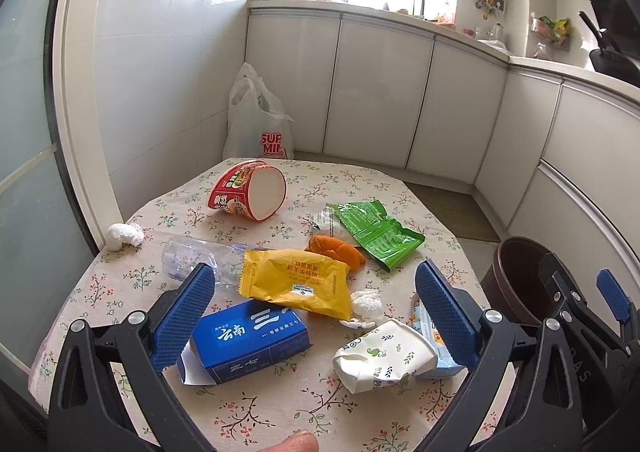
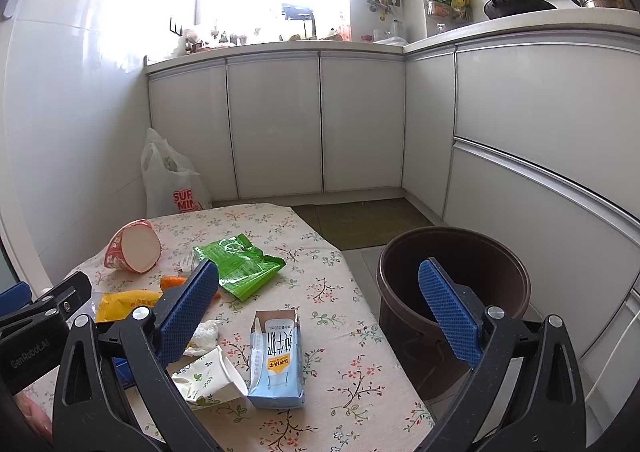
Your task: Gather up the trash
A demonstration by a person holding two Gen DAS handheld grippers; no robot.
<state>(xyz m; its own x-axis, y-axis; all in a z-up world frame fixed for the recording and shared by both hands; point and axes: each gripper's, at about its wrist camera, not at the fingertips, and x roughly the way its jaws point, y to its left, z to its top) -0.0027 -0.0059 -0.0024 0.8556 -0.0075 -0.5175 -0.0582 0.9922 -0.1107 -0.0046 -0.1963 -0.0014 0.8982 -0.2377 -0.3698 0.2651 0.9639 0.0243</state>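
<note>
Trash covers the bench (image 1: 120,292). We hold both grippers' fingers spread, pinching nothing. The milk carton (image 2: 276,360), low in the frame, could tip and miss the bin (image 2: 456,292).

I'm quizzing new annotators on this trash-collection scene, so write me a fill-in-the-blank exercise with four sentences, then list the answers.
1. The instant noodle cup lies on its ____ on the table.
2. The bin beside the table is ____ in colour.
3. The orange peel lies between the yellow wrapper and the ____ wrapper.
4. Both the left gripper and the right gripper have their jaws ____.

Answers: side; brown; green; open
</note>
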